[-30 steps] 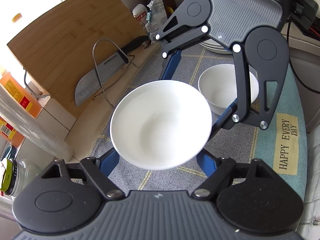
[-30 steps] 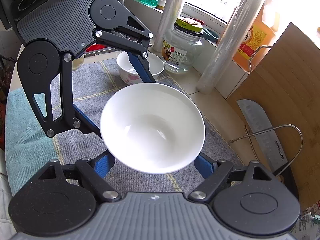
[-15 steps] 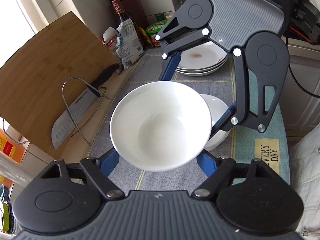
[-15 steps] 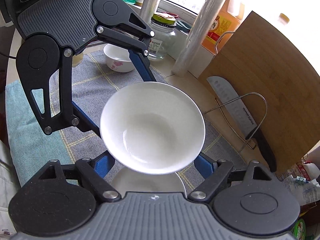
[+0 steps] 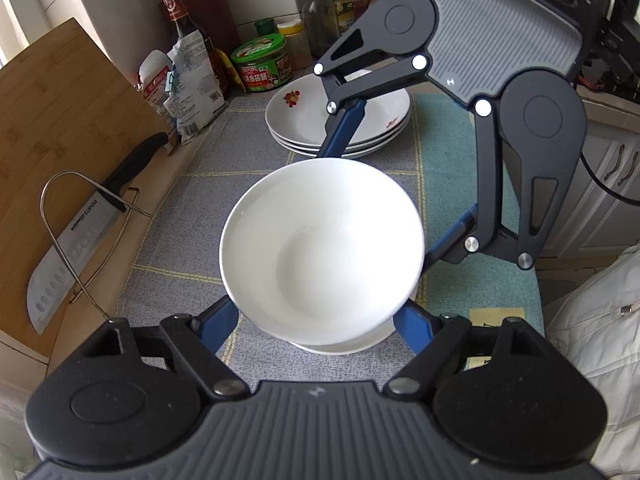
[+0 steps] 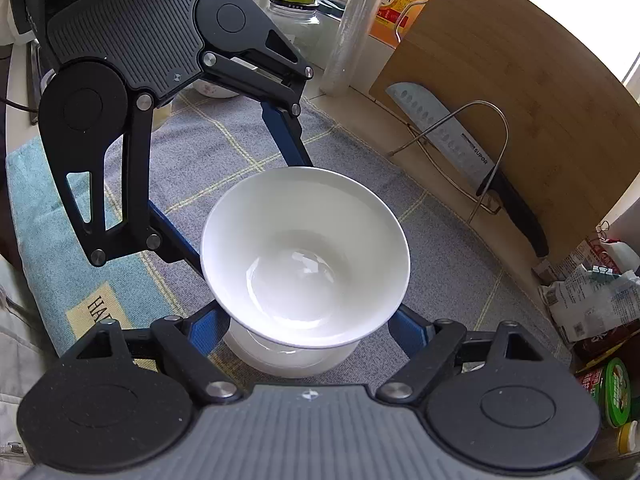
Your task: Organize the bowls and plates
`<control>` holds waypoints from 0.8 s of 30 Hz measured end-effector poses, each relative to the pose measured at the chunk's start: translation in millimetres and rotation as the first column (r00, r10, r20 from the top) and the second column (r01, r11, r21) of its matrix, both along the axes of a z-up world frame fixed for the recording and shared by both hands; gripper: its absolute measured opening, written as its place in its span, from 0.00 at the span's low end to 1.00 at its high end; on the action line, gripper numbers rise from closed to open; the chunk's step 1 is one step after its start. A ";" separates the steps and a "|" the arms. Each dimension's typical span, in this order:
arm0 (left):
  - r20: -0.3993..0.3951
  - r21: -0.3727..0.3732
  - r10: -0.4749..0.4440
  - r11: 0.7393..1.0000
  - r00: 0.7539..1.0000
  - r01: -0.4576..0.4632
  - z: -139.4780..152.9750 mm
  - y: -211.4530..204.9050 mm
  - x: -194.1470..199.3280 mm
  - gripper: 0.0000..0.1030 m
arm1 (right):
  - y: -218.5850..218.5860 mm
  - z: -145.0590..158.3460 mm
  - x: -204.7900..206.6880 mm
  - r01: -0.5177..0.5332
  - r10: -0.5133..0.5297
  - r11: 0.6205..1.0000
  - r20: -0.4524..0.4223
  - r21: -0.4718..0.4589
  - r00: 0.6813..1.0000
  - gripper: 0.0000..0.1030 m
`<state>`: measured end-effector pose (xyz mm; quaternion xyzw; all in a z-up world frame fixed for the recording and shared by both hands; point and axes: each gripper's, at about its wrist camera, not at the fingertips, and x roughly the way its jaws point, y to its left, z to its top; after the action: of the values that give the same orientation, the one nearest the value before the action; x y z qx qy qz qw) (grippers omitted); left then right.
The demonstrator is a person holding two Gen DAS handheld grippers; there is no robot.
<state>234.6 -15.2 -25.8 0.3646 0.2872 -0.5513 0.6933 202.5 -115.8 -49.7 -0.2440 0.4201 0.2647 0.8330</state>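
I am holding a plain white bowl (image 5: 322,248) up off the counter, and both of my tongs are pinching it from opposite sides. My left gripper (image 5: 316,316) is closed on it with its blue fingers (image 5: 218,322) pressing against the bowl's outer wall under the rim, and my right gripper (image 6: 310,326) is doing the same from the other side, its blue fingers (image 6: 410,330) hugging the wall. In each wrist view the other gripper is reaching in from above, its blue finger meeting the far rim of the bowl.

Directly under the held bowl a second white bowl (image 6: 280,354) is sitting on the grey checked mat (image 5: 192,220); only its rim and wall are peeking out below. Whether the two bowls are touching I cannot tell.

Beyond the held bowl, in the left wrist view, a stack of white plates (image 5: 304,120) with small flower prints is resting on the mat. Behind the plates a green-lidded tub (image 5: 262,62) and several bottles are standing against the tiled wall. Beside the bowl, off the mat's edge, a wooden cutting board (image 6: 520,92) is leaning upright, with a cleaver (image 6: 440,128) propped against it in a wire stand (image 6: 472,148). Past the bowl in the right wrist view, a small flowered bowl (image 6: 214,90) is partly hidden behind my left gripper, near a glass jar (image 6: 298,12).
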 end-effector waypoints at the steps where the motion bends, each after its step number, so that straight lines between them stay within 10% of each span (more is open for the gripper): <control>1: -0.006 0.003 -0.001 1.000 1.000 0.001 -1.4 -1.1 -0.1 0.81 | -0.9 -1.0 0.0 0.000 0.000 1.000 -0.005 0.002 1.000 0.87; 24: -0.058 0.043 0.004 0.999 0.998 -0.001 -18.9 -11.5 8.4 0.81 | -4.7 -19.9 6.6 0.004 -0.003 1.000 -0.060 0.021 0.998 0.87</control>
<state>243.0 -26.6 -44.7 0.3630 0.3192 -0.5544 0.6775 209.1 -120.4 -69.6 -0.2264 0.4423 0.2749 0.8231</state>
